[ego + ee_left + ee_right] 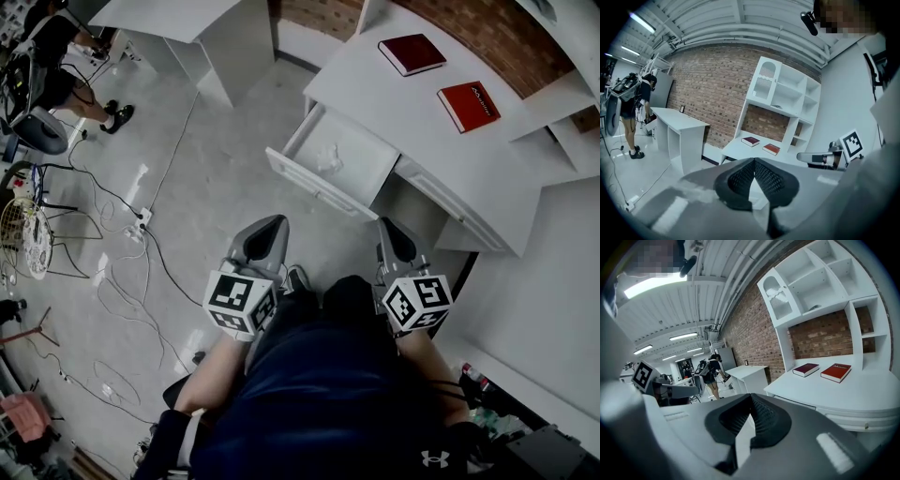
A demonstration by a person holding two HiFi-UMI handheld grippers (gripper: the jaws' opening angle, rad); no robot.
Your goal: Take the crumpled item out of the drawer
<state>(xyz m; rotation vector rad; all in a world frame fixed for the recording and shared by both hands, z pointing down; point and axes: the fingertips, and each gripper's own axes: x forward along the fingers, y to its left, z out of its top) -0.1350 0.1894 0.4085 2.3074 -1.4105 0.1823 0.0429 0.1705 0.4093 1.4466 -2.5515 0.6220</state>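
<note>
Beneath the surface (394, 108), the open drawer (311, 181) is holding the crumpled item (330, 157); left tongs (753, 161) and right tongs (750, 397) are hovering closed, empty.

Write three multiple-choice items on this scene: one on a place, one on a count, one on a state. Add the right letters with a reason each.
1. Where does the crumpled item lie?
A. on the desk top
B. inside the drawer
C. on the floor

2. How many books lie on the desk?
A. one
B. two
C. four

3. How does the drawer stand?
A. pulled open
B. pushed shut
C. taken out and set on the floor

Key: 1 B, the white item sits on the drawer's bottom. 2 B, a dark red book and a red book lie there. 3 A, the drawer's inside shows from above.
</note>
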